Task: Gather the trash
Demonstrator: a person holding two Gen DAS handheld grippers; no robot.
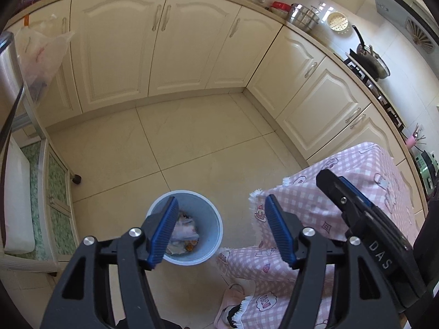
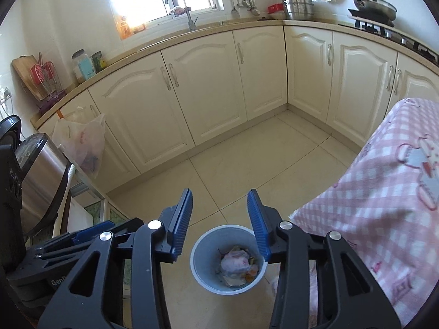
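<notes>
Both of my claws hang above the kitchen floor with nothing between their blue pads: the left gripper (image 1: 219,227) stands wide apart and empty, and the right gripper (image 2: 219,219) is parted too, a little narrower, also empty. Below them sits the small blue bin (image 2: 204,271) on the tile, just beside the hanging edge of the pink checked tablecloth (image 1: 315,211). Inside the bin I see the trash (image 2: 237,264), a crumpled pale wad with some scraps and a bit of orange, lying near the bottom. I judge that this load is already dropped, and the next job is to find more rubbish or deal with the bin itself. My worries from here: the cloth's fringe hangs close to the bin's rim, so a low pass could snag it and drag the cloth; the bin looks light, so a nudge from a finger could tip it and spill everything; and the two grippers sit close together, so a careless swing could knock them.
</notes>
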